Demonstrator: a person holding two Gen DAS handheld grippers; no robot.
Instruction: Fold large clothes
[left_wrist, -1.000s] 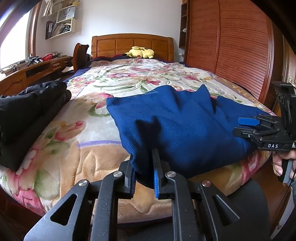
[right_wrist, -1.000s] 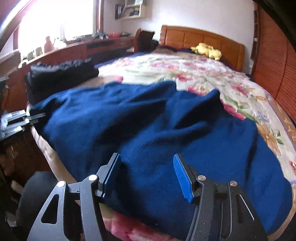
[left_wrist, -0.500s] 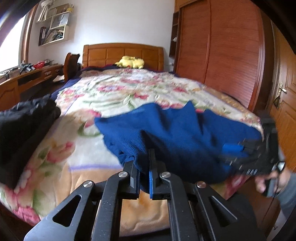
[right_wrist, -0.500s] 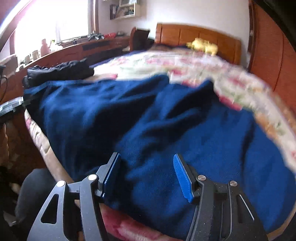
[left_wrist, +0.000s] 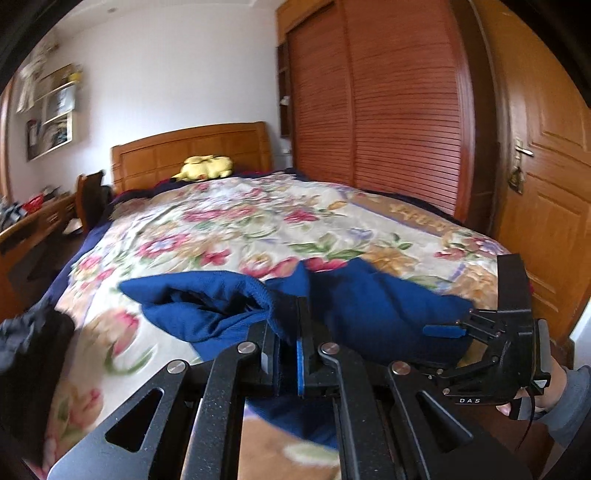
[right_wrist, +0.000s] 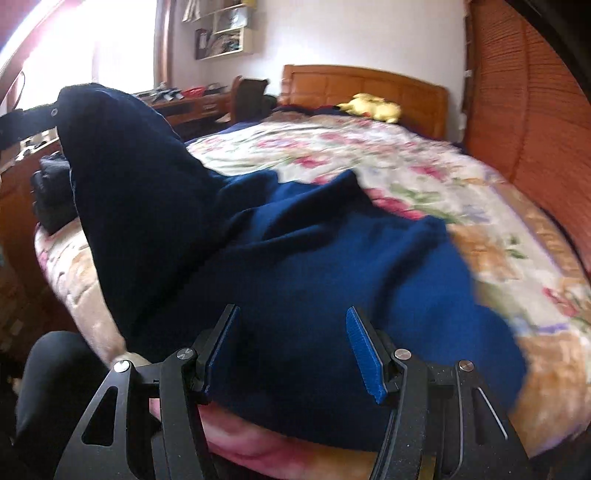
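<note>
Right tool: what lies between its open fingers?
Only the blue garment beneath the right tool, pads clear of it, in the right wrist view.

I see a deep blue garment (right_wrist: 332, 258) on a cream blanket (left_wrist: 258, 229) patterned with pink and red flowers and green leaves. My grippers are black with blue pads (right_wrist: 364, 350). The headboard (left_wrist: 192, 151) is orange-brown wood, the plush toy (left_wrist: 207, 167) yellow, the folded clothes (right_wrist: 51, 192) black.
</note>
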